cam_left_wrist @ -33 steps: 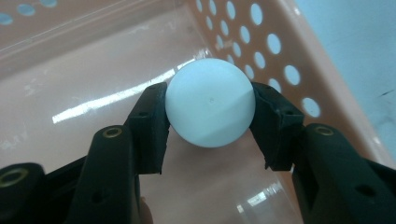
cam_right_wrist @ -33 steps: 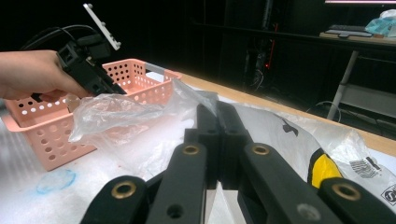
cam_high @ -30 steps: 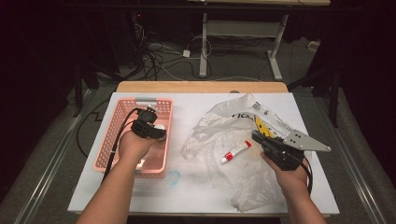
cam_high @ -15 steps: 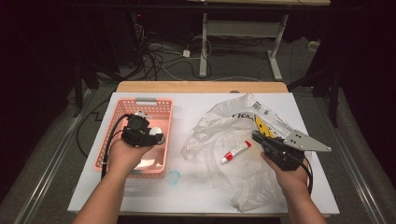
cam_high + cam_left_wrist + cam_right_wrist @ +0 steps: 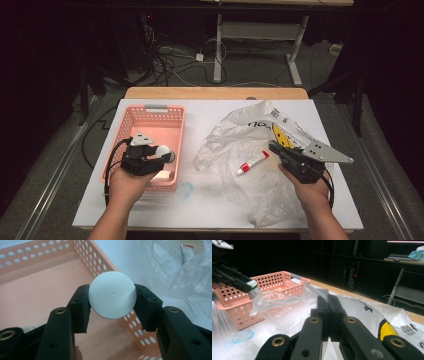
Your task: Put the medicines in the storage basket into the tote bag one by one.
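High view: the left gripper hangs over the near right corner of the pink basket, its fingers pinching a white ball. The right gripper sits right of the basket, fingers pressed together on the clear plastic bag. A small tube lies on the bag, so unpacking seems partway through; the ball is not yet in the basket.
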